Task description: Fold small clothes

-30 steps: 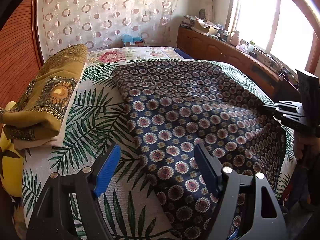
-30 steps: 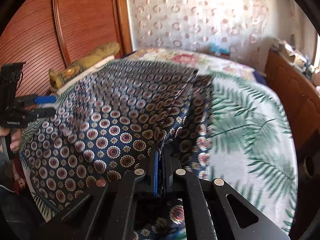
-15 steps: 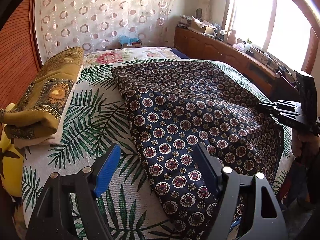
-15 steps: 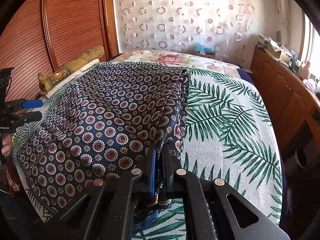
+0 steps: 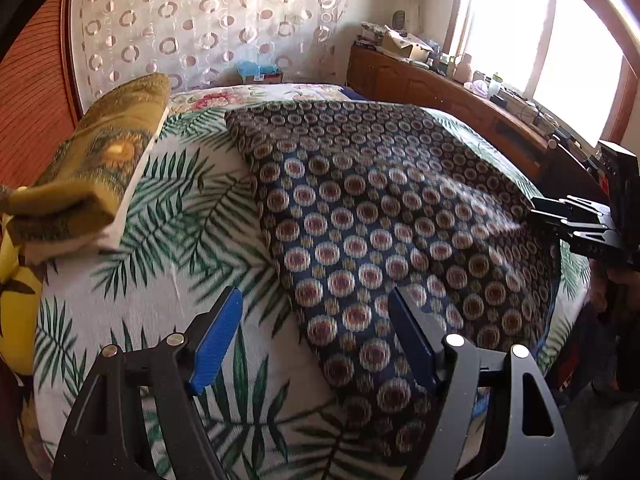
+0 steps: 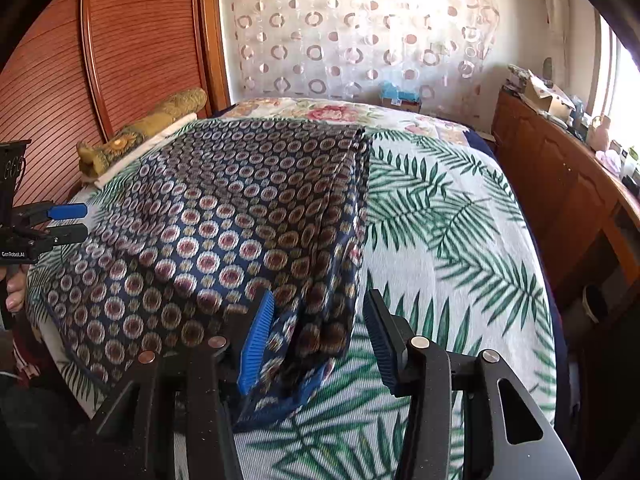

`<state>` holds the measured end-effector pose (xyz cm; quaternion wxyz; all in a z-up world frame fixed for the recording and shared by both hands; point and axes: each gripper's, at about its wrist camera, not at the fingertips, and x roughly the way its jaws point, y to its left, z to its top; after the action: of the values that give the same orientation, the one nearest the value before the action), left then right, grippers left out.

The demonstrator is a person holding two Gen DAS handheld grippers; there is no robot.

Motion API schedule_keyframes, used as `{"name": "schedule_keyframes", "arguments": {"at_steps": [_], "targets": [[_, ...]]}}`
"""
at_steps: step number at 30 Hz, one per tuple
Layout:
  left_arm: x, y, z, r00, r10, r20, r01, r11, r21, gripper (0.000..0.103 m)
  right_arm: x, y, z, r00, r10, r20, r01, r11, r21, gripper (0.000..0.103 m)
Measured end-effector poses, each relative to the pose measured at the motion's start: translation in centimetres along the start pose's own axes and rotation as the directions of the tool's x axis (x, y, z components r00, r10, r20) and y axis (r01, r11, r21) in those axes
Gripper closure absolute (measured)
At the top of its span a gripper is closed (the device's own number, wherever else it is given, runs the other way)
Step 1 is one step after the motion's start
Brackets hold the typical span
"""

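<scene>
A navy cloth with a round medallion print (image 5: 384, 216) lies spread flat on the palm-leaf bedspread (image 5: 176, 216); it also shows in the right wrist view (image 6: 224, 224). My left gripper (image 5: 316, 332) is open and empty above the cloth's near left edge. My right gripper (image 6: 320, 336) is open, its jaws apart over the cloth's near right corner, which lies loose and rumpled between them. In the left wrist view the right gripper (image 5: 576, 220) shows at the cloth's right side. In the right wrist view the left gripper (image 6: 68, 222) shows at the left.
A folded olive-gold cloth stack (image 5: 96, 168) lies on the bed's left side. A yellow pillow (image 5: 16, 304) is at the left edge. A wooden sideboard with clutter (image 5: 460, 92) runs along the right under the window. A wooden wardrobe (image 6: 120, 56) stands left.
My right gripper was shut on the cloth's corner and has opened, letting the corner drop onto the bed. The cloth has settled flat. My left gripper stayed open.
</scene>
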<state>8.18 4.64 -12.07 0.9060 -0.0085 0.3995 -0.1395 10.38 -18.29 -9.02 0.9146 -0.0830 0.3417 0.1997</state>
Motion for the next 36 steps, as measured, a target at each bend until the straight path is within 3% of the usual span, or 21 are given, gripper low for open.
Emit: {"name": "schedule_keyframes", "arguments": {"at_steps": [10,20,23,25,27,30,36], "targets": [[-0.6,0.1,-2.5,0.998,-0.046,-0.033,0.046,0.999,-0.001,0.057,-0.3,0.8,-1.8,0.999,-0.012,-0.051,0.012,1.000,0.016,0.053],[-1.1,-0.9,-3.1,0.997,-0.067,-0.041,0.068,0.997,0.023,0.070,-1.2,1.7,-2.6,0.996,0.044,-0.072,-0.043,0.999,0.012,0.053],[-1.2,-1.1,-3.3,0.997,-0.073,-0.039,0.073,0.997,0.025,0.070,-1.2,2.2,-2.7,0.996,0.055,-0.067,-0.055,0.999,0.002,0.062],[-1.0,-1.2,-3.4,0.996,-0.081,-0.036,0.082,0.996,0.031,0.096,-1.2,2.3,-2.8,0.994,0.089,-0.059,-0.088,0.996,0.007,0.076],[-1.0,-0.9,-3.1,0.996,-0.079,-0.030,0.080,0.997,0.023,0.100,-1.1,2.2,-2.8,0.991,0.127,-0.050,-0.126,0.992,0.021,0.094],[-1.9,-0.7,-2.4,0.994,-0.103,0.019,0.103,0.995,0.006,0.101,-1.4,1.8,-2.6,0.987,0.159,-0.023,-0.158,0.987,0.033,0.099],[-4.7,-0.4,0.8,0.984,-0.109,0.144,0.113,0.993,-0.020,0.101,-4.1,0.1,-0.2,0.971,0.209,0.113,-0.218,0.973,0.072,0.101]]}}
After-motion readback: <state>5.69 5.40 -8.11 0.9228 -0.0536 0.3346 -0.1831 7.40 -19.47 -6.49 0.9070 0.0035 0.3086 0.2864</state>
